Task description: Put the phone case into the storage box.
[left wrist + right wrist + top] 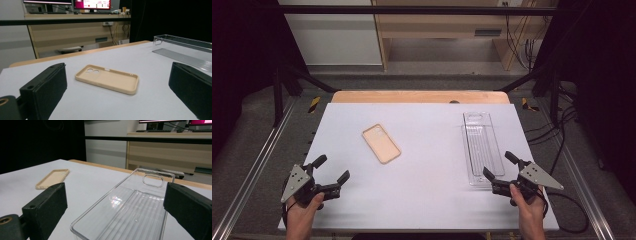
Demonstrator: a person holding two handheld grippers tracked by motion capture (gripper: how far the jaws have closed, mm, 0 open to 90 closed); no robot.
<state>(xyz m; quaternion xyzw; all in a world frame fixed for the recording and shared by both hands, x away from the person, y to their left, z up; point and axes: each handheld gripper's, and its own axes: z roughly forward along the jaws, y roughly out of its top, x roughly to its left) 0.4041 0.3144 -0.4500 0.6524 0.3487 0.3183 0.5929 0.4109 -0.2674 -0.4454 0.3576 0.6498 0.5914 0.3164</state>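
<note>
Both pairs of black fingers stand wide apart with nothing between them. On the left gripper (332,170), held low near the front left corner of the white table (422,200), one finger (47,92) rises at the left of the left gripper view and the other at its right, and bare table surface fills the gap. Ahead of those fingers, well apart from them, a beige phone case (110,79) lies flat with its open side up, its camera cut-outs at the far left end.

Over on the right gripper (498,167), the fingers (46,207) are spread just as far. Between and just in front of them lies a clear plastic tray (130,210), long and narrow, with a ribbed floor and a hang-hole tab at its far end. In the high view the near end of the tray sits between the two fingertips, though I cannot tell whether either finger touches it. From there the phone case lies off to the left, well apart from the tray.

A hand (304,212) grips the left tool from below, and another hand (527,202) grips the right one.
</note>
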